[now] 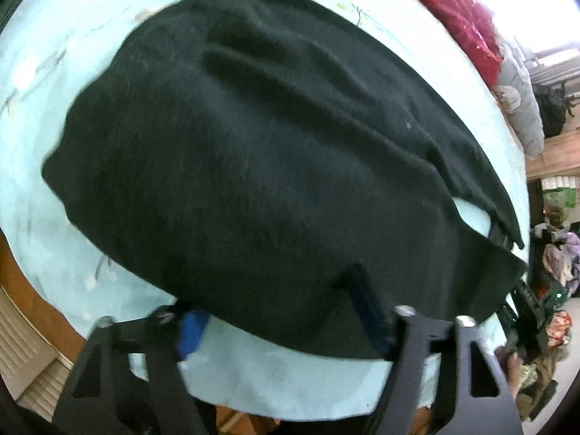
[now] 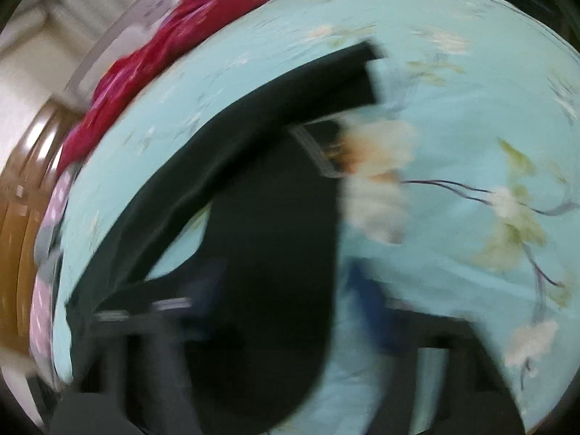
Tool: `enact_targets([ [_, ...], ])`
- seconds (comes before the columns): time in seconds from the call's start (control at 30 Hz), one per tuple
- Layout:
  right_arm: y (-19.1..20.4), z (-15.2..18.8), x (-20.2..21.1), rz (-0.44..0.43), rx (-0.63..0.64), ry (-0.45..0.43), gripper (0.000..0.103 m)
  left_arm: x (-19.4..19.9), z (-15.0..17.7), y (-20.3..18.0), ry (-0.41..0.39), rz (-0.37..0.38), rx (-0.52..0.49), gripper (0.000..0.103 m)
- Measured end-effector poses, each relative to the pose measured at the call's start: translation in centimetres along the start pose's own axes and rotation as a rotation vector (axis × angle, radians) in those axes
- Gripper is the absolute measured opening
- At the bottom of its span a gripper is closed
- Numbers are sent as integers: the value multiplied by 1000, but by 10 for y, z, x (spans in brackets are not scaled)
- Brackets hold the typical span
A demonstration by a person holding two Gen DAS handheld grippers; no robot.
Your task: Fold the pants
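Black pants (image 1: 253,152) lie spread over a light blue flowered cloth (image 1: 54,72) on the table. My left gripper (image 1: 279,322) is at the near edge of the pants; its blue-padded fingers (image 1: 192,330) stand wide apart with the hem draped over them. In the right wrist view the picture is blurred. The pants (image 2: 261,253) run up from between my right gripper (image 2: 290,311) fingers, one blue finger (image 2: 373,311) to the right of the fabric. The other finger is hidden behind cloth. I cannot tell how the right jaws stand.
A red garment (image 1: 460,18) and grey bundles (image 1: 522,108) lie along the far right edge. The wooden table edge (image 1: 21,290) shows at lower left. The cloth (image 2: 471,145) extends to the right. Red and pink clothes (image 2: 152,72) lie at upper left.
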State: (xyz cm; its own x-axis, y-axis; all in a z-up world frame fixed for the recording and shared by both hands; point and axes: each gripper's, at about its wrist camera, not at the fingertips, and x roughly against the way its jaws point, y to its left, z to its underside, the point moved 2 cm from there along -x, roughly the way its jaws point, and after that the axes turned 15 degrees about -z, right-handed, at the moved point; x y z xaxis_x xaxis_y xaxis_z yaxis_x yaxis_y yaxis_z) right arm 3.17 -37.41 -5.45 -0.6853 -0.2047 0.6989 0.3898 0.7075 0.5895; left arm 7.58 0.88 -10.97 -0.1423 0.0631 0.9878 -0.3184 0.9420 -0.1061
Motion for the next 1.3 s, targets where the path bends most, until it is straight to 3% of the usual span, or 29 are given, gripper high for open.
enact_targets([
  [0.1, -1, 1, 5, -30, -12, -4, 11, 11, -9, 3, -13, 39, 15, 15],
  [0.13, -4, 3, 16, -65, -42, -32, 11, 18, -12, 4, -20, 83, 5, 10],
  [0.37, -9, 34, 107, -153, -67, -202, 11, 67, -8, 11, -136, 141, -66, 11],
  [0.43, -27, 49, 131, -154, -107, -241, 11, 58, -3, 20, -118, 117, -64, 11],
  [0.5, -53, 66, 139, -93, -162, -246, 11, 39, 0, 24, -47, 102, -45, 11],
  [0.6, -102, 90, 145, -32, -303, -242, 11, 25, 4, 29, -37, 67, -61, 12],
  [0.7, -133, 111, 159, -48, -427, -263, 11, 31, 5, 37, -44, 70, -68, 16],
  [0.8, -139, 111, 172, -87, -453, -301, 12, 41, 2, 38, -63, 79, -69, 20],
  [0.83, -137, 106, 176, -105, -450, -317, 13, 43, 3, 41, -62, 87, -65, 25],
  [0.87, -134, 101, 178, -122, -440, -330, 15, 43, 2, 42, -59, 93, -61, 34],
  [0.9, -129, 96, 178, -133, -428, -335, 28, 44, 2, 45, -56, 95, -47, 38],
  [0.93, -124, 89, 173, -135, -417, -324, 55, 44, 6, 49, -58, 100, -34, 47],
  [1.0, -123, 83, 161, -116, -415, -307, 81, 46, 4, 60, -71, 116, 18, 54],
  [1.07, -123, 81, 151, -103, -422, -317, 81, 46, -1, 71, -79, 121, 69, 60],
  [1.13, -123, 77, 137, -115, -424, -321, 81, 40, -11, 79, -84, 103, 129, 59],
  [1.17, -124, 80, 136, -97, -405, -316, 79, 35, -16, 82, -78, 89, 141, 49],
  [1.2, -120, 75, 131, -68, -359, -300, 65, 28, -23, 83, -59, 59, 144, 36],
  [1.23, -117, 70, 129, -45, -311, -282, 24, 25, -26, 81, -44, 48, 145, 13],
  [1.27, -115, 68, 129, -59, -292, -268, 5, 25, -28, 84, -28, 67, 156, 13],
  [1.3, -117, 65, 131, -98, -301, -260, 6, 31, -28, 91, -34, 89, 182, 13],
])
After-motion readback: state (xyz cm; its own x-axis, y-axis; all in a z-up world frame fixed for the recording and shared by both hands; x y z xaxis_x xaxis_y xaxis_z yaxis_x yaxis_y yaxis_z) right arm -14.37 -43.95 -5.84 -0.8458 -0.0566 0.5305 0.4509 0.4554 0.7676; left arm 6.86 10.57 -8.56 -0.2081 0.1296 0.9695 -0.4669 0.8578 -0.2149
